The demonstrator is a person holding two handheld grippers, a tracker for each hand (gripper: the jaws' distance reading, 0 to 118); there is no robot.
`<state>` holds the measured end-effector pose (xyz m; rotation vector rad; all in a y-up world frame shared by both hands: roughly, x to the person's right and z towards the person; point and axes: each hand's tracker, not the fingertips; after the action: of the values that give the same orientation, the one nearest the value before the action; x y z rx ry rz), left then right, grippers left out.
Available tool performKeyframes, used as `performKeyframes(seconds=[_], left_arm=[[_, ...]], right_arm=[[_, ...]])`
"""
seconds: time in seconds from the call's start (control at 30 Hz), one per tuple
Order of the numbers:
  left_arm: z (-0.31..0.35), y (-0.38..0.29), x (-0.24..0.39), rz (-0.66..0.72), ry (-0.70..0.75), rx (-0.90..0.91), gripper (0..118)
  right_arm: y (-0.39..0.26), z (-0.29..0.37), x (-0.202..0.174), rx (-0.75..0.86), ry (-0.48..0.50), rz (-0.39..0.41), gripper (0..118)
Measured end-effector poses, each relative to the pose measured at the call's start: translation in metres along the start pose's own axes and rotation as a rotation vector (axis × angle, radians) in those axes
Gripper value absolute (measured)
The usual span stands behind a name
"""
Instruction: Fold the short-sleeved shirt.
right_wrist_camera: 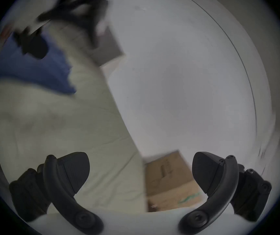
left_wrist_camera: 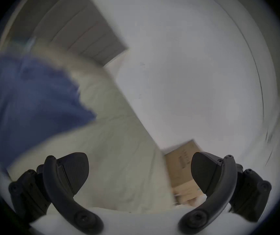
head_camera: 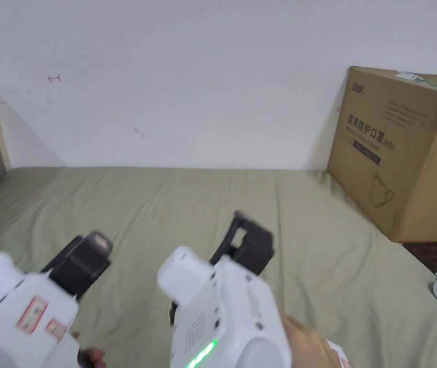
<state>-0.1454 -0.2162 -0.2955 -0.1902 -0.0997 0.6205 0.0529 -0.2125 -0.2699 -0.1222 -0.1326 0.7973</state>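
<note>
Nothing looks folded yet: the blue shirt (left_wrist_camera: 34,103) lies in a blurred heap on the green-sheeted bed (head_camera: 174,206), well apart from the left gripper (left_wrist_camera: 139,172) and right gripper (right_wrist_camera: 141,172), both jaws spread wide and empty.

1. We hold the left gripper (head_camera: 84,258) low at 7 o'clock in the head view, white body tilted, black head aimed toward 1 o'clock.
2. In its own view, the left gripper (left_wrist_camera: 140,172) has jaws spread wide, nothing between.
3. Right gripper (head_camera: 250,242) at 6 o'clock; our right hand (head_camera: 310,347) grips its rear.
4. Right gripper (right_wrist_camera: 141,172) jaws likewise wide apart, empty.
</note>
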Motion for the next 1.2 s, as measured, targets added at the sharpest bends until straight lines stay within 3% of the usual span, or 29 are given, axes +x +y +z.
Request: performKeyframes(seconds=[0.03, 0.07, 0.1, 0.17, 0.23, 0.33, 0.43, 0.57, 0.63, 0.77, 0.8, 0.83, 0.87, 0.9, 0.97, 1.03, 1.2], left_arm=[[0.001, 0.006, 0.021, -0.143, 0.008, 0.030, 118], [0.003, 0.010, 0.043, -0.334, 0.008, 0.069, 118], [0.005, 0.007, 0.062, -0.504, 0.003, 0.113, 118], [0.008, -0.008, 0.082, -0.774, -0.012, 0.111, 118], [0.010, -0.035, 0.089, -0.941, -0.034, 0.069, 118], [0.009, -0.060, 0.079, -0.941, -0.029, 0.013, 118], [0.012, -0.050, 0.074, -0.836, -0.023, 0.000, 118], [0.018, -0.024, 0.077, -0.762, 0.037, 0.095, 118], [0.020, -0.015, 0.077, -0.765, 0.050, 0.121, 118], [0.020, -0.016, 0.073, -0.753, 0.037, 0.063, 115], [0.022, -0.021, 0.073, -0.751, 0.020, 0.056, 106], [0.022, -0.025, 0.072, -0.744, 0.015, 0.047, 77], [0.021, -0.028, 0.070, -0.743, 0.016, 0.029, 39], [0.017, -0.031, 0.069, -0.739, 0.035, 0.006, 0], [0.021, -0.037, 0.068, -0.740, 0.038, 0.010, 0], [0.019, -0.037, 0.069, -0.730, 0.028, -0.021, 0], [0.017, -0.028, 0.072, -0.733, 0.035, 0.004, 0]], right_arm=[[0.003, -0.004, 0.016, -0.034, -0.036, -0.155, 118], [0.004, -0.006, 0.037, -0.101, -0.086, -0.372, 118], [-0.003, -0.008, 0.057, -0.141, -0.090, -0.607, 118], [-0.032, -0.008, 0.080, -0.126, -0.022, -0.936, 118], [-0.065, -0.010, 0.076, -0.183, -0.083, -1.034, 118], [-0.087, -0.016, 0.059, -0.265, -0.135, -0.985, 118], [-0.084, -0.011, 0.059, -0.202, -0.032, -0.911, 118], [-0.056, -0.004, 0.066, -0.072, -0.121, -0.728, 118], [-0.044, -0.001, 0.070, -0.019, -0.104, -0.658, 118], [-0.041, 0.010, 0.068, 0.003, -0.094, -0.668, 115], [-0.043, 0.013, 0.068, -0.001, -0.064, -0.703, 110], [-0.046, 0.015, 0.066, -0.022, -0.046, -0.732, 83], [-0.049, 0.014, 0.064, -0.043, -0.062, -0.748, 38], [-0.053, 0.013, 0.060, -0.062, -0.105, -0.756, 2], [-0.056, 0.016, 0.060, -0.063, -0.088, -0.735, 2], [-0.056, 0.013, 0.059, -0.054, -0.025, -0.770, 1], [-0.049, 0.008, 0.061, -0.059, -0.035, -0.763, 0]])
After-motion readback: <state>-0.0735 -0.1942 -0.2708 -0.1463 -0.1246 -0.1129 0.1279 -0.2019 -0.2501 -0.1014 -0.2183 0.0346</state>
